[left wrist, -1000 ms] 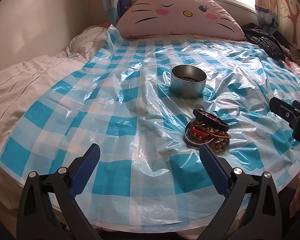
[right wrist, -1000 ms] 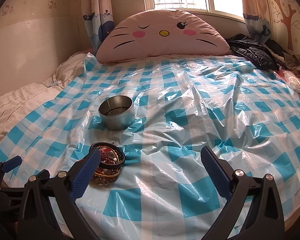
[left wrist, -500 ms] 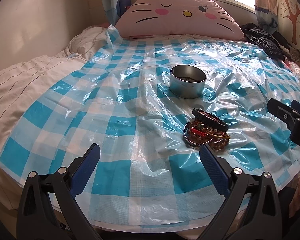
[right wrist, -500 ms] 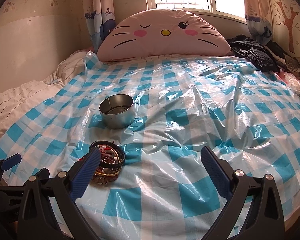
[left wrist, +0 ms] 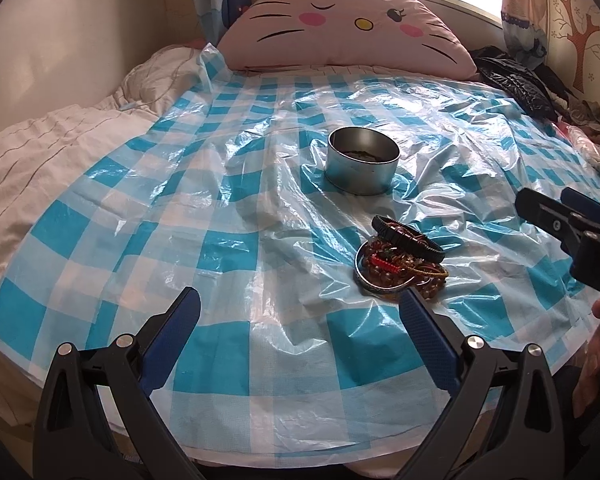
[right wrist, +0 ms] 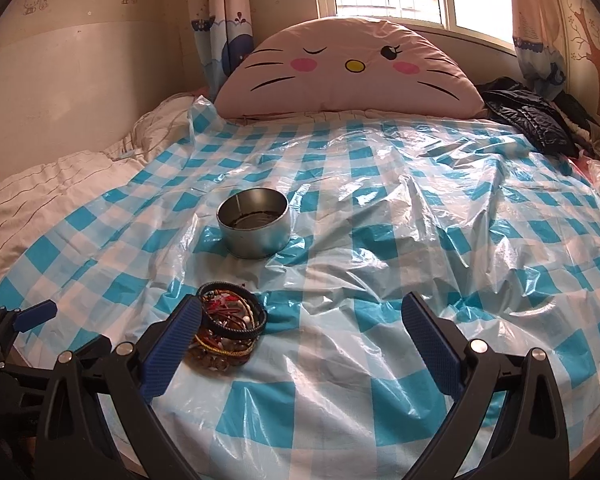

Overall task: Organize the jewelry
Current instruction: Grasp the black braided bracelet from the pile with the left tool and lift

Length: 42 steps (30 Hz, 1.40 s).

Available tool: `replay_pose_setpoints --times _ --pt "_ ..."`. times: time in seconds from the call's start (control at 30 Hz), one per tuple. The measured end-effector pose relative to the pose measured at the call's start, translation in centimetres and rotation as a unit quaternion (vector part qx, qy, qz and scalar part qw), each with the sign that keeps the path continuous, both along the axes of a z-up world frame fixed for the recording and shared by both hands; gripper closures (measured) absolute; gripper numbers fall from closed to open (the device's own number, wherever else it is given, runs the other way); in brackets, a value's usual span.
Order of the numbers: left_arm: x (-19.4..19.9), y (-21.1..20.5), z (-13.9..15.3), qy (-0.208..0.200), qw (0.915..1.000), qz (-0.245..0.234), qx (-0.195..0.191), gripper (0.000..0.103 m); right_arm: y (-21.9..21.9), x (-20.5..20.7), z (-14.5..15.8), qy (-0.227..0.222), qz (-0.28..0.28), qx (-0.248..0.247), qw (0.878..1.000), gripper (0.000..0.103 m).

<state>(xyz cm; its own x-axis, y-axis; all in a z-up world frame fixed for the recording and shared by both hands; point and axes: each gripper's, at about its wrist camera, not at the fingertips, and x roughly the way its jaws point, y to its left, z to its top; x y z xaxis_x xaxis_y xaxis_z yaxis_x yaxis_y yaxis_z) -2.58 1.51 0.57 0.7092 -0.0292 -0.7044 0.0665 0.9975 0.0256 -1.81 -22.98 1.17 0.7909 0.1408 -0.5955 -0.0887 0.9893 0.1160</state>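
With both the left gripper [left wrist: 300, 328] and right gripper [right wrist: 302, 330] spread wide and empty, tangled bracelets [left wrist: 400, 262] risk lifting together, dragging the slick plastic sheet [left wrist: 220, 216] beneath the round tin [left wrist: 362, 166].

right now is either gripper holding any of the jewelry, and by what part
Nothing is held. The left gripper and right gripper are both open and empty; the bracelets lie piled on the lid.

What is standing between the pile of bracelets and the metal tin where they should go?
Nothing visible. Only wrinkled checked plastic sheet lies between the bracelet pile and the open metal tin. Both the left gripper and the right gripper are open and empty.
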Motion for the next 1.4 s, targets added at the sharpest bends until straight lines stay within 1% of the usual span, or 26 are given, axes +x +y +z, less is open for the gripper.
replay_pose_setpoints --times 0.07,0.1,0.13,0.23,0.3,0.37,0.4,0.47,0.53,0.57,0.6,0.63,0.67,0.7,0.73,0.77,0.8,0.87,0.97,1.1,1.2,1.33,1.4 --pt "0.8 0.5 0.5 -0.01 0.9989 -0.021 -0.041 0.007 -0.4 1.6 0.1 -0.001 -0.012 0.006 1.0 0.007" --pt "1.5 0.4 0.6 -0.007 0.9981 -0.025 -0.056 0.007 -0.9 2.5 0.0 0.002 -0.018 0.018 1.0 0.007" --pt "2.4 0.1 0.5 0.002 0.9977 -0.028 -0.061 0.007 -0.7 3.2 0.2 -0.007 -0.022 0.027 0.999 0.007" --pt "5.2 -2.0 0.1 0.018 0.9969 -0.053 -0.056 0.008 -1.5 4.5 -0.8 -0.016 -0.032 0.043 0.998 0.007" --pt "7.1 -3.5 -0.7 0.031 0.9961 -0.068 -0.046 0.01 -2.3 5.1 -1.9 0.01 -0.038 0.057 0.998 0.007" --pt "9.2 -4.7 -1.9 0.058 0.9945 -0.074 -0.045 0.019 -3.0 5.1 -2.0 0.005 -0.041 0.077 0.996 0.007" --pt "10.1 -5.1 -2.6 0.073 0.9934 -0.074 -0.049 0.021 -3.3 4.9 -1.9 0.001 -0.042 0.079 0.996 0.007" --pt "11.7 -5.4 -3.9 0.102 0.9906 -0.067 -0.062 0.029 -3.7 4.8 -1.9 -0.003 -0.044 0.089 0.995 0.007" --pt "12.7 -5.3 -4.9 0.122 0.9881 -0.057 -0.075 0.033 -4.1 4.9 -2.0 0.006 -0.044 0.111 0.993 0.007" --pt "13.0 -5.2 -5.4 0.13 0.9867 -0.052 -0.084 0.039 -4.1 5.0 -2.1 0.015 -0.045 0.12 0.992 0.007" --pt "13.3 -4.8 -5.7 0.137 0.985 -0.046 -0.095 0.041 -4.3 5.1 -2.2 0.019 -0.045 0.126 0.991 0.007" --pt "13.4 -4.4 -6.2 0.144 0.9831 -0.043 -0.106 0.048 -4.3 5.2 -2.3 0.025 -0.045 0.133 0.99 0.007" --pt "13.5 -3.9 -6.6 0.151 0.9804 -0.04 -0.12 0.054 -4.4 5.2 -2.3 0.025 -0.044 0.135 0.989 0.007" --pt "13.6 -3.5 -6.9 0.156 0.9768 -0.039 -0.142 0.057 -4.3 5.2 -2.4 0.032 -0.045 0.138 0.989 0.007" --pt "13.6 -3.1 -7.0 0.159 0.9733 -0.037 -0.162 0.066 -4.3 5.2 -2.4 0.034 -0.044 0.14 0.989 0.007" --pt "13.6 -2.8 -7.0 0.16 0.9707 -0.037 -0.175 0.075 -4.2 5.2 -2.5 0.038 -0.043 0.141 0.988 0.007" --pt "13.6 -2.6 -7.0 0.157 0.9709 -0.036 -0.177 0.079 -4.2 5.3 -2.6 0.041 -0.043 0.141 0.988 0.007" --pt "13.5 -2.4 -6.8 0.15 0.9713 -0.036 -0.181 0.085 -4.1 5.4 -2.7 0.049 -0.043 0.143 0.988 0.007" --pt "13.3 -1.8 -6.4 0.14 0.9675 -0.041 -0.206 0.091 -4.1 5.5 -2.9 0.056 -0.043 0.146 0.987 0.007" --pt "12.9 -0.5 -5.6 0.122 0.9584 -0.044 -0.254 0.092 -4.1 5.6 -3.2 0.065 -0.041 0.147 0.986 0.007" --pt "12.8 0.8 -5.4 0.113 0.9489 -0.038 -0.292 0.092 -3.6 5.8 -3.4 0.074 -0.029 0.146 0.986 0.007" --pt "12.8 3.0 -5.0 0.092 0.9347 -0.019 -0.343 0.093 -1.9 6.2 -4.1 0.093 0.017 0.145 0.985 0.007" --pt "12.7 4.1 -5.1 0.085 0.9269 -0.009 -0.365 0.093 -0.6 6.3 -4.3 0.104 0.047 0.136 0.984 0.007"
